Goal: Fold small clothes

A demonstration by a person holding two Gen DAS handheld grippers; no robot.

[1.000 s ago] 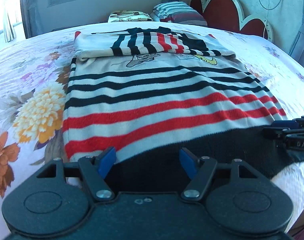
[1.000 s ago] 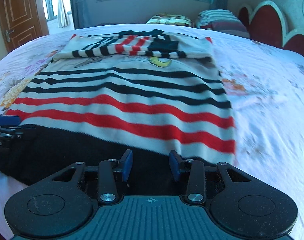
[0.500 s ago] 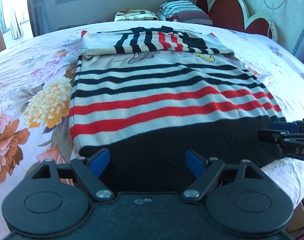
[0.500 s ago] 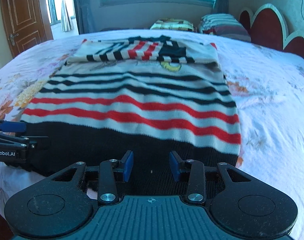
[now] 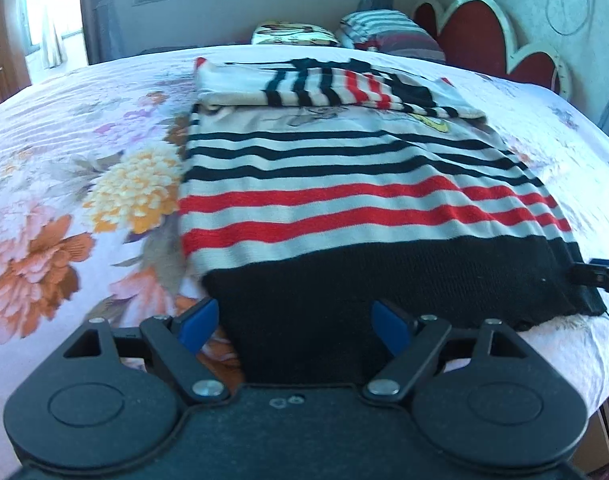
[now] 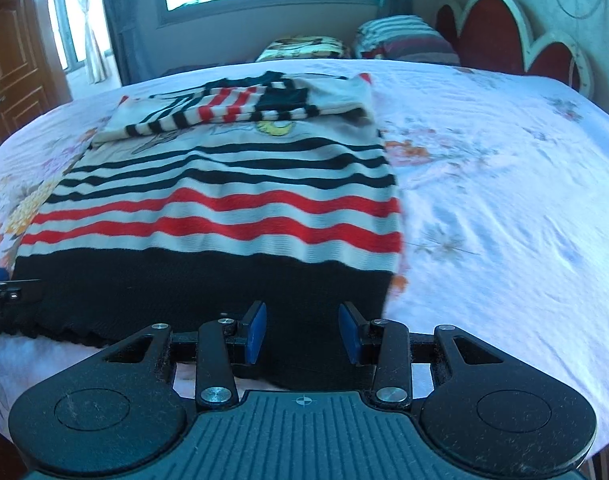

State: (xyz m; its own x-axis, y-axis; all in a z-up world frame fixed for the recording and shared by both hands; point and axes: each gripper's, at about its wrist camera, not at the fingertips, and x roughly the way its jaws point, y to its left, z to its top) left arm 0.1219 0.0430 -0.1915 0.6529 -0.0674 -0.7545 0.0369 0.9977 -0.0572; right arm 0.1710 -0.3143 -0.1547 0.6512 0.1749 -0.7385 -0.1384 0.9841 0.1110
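A small striped sweater [image 5: 336, 200] with black, red and cream bands lies flat on the bed, its sleeves folded across the chest at the far end [image 5: 332, 88]. Its black hem [image 5: 384, 280] is nearest me. My left gripper [image 5: 296, 326] is open, its blue pads straddling the hem's left part. My right gripper [image 6: 302, 332] is open over the hem's right part [image 6: 208, 284], and the sweater fills the right wrist view [image 6: 224, 208]. The right gripper's tip shows at the left view's right edge [image 5: 600, 278]; the left gripper's tip shows at the right view's left edge [image 6: 4, 292].
The bed has a floral sheet [image 5: 64, 200] that also shows in the right wrist view [image 6: 504, 200]. Pillows [image 5: 388, 34] lie by a red scalloped headboard [image 5: 484, 28]. A window is behind, and a wooden door [image 6: 12, 72] stands at the left. The bed's near edge drops off at lower right.
Both grippers have drawn back toward the near edge and risen a little, so more of the black hem shows. Their jaws stay open. The sweater has not visibly moved.
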